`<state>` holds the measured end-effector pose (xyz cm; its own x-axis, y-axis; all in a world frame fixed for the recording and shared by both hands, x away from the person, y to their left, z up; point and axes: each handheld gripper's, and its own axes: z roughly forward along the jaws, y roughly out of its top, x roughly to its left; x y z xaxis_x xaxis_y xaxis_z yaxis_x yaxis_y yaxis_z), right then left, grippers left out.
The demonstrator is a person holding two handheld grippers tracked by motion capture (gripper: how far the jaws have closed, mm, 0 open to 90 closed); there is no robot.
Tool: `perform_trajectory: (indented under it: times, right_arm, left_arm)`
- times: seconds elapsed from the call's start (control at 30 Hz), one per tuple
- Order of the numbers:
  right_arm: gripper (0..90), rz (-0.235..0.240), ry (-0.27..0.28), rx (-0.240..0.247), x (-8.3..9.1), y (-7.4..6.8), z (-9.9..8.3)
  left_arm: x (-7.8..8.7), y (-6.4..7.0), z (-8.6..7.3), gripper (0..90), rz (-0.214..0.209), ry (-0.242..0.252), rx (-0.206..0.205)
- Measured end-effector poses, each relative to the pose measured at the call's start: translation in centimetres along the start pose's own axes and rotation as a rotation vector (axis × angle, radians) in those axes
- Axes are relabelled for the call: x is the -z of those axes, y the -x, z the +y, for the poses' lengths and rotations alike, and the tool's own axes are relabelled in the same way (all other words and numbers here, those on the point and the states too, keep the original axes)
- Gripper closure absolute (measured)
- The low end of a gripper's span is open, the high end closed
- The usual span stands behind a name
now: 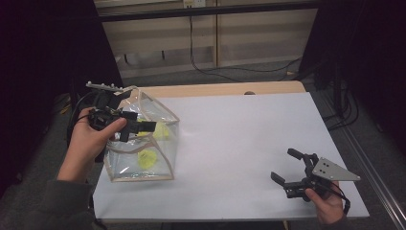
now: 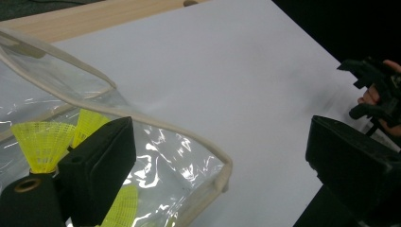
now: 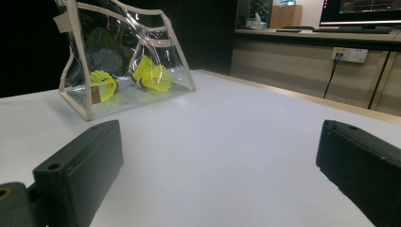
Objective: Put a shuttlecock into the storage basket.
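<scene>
While our left gripper [image 1: 139, 127] hovers open at the bag [image 1: 143, 165] rim, nine o'clock, we'd pinch its stiff trim; floppy, slick, light. Right gripper [image 1: 292, 167] open.

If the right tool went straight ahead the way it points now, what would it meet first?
Most likely the clear bag holding the yellow shuttlecocks. The right tool, jaws open, points across bare white table toward the bag, which sits left of centre in its view, so it might only clip the near edge.
</scene>
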<state>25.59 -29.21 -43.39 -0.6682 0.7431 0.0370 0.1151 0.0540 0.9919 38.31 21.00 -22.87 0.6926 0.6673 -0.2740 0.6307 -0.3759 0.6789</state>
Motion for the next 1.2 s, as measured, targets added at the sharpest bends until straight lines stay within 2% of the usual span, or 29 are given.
perform_trajectory:
  times: [0.33, 0.47, 0.6, 0.8, 1.0, 1.2]
  right_arm:
    - [1.1, -0.003, 0.0, -0.004, 0.1, 0.0, 0.0]
    - [1.1, -0.004, 0.0, 0.0, 0.1, 0.0, 0.0]
    - [1.1, -0.003, 0.0, 0.0, 0.1, 0.0, 0.0]
    - [1.1, 0.002, -0.001, 0.002, 0.0, 0.0, 0.0]
    - [1.1, 0.001, 0.001, 0.001, -0.1, 0.0, 0.0]
    - [1.1, 0.002, -0.001, 0.001, 0.0, 0.0, 0.0]
  left_arm:
    - [-0.4, 1.3, 0.0, 9.0, -0.066, -0.004, -0.05]
    - [-0.7, 1.5, -0.1, 9.0, -0.085, -0.027, -0.074]
    - [-0.9, 1.6, -0.2, 9.0, -0.122, -0.032, -0.078]
    - [-1.3, 2.2, -0.2, 9.8, -0.151, -0.047, -0.101]
    - [-1.7, 2.6, -0.3, 10.2, -0.143, -0.048, -0.123]
    - [-1.9, 2.9, -0.3, 10.7, -0.153, -0.051, -0.134]
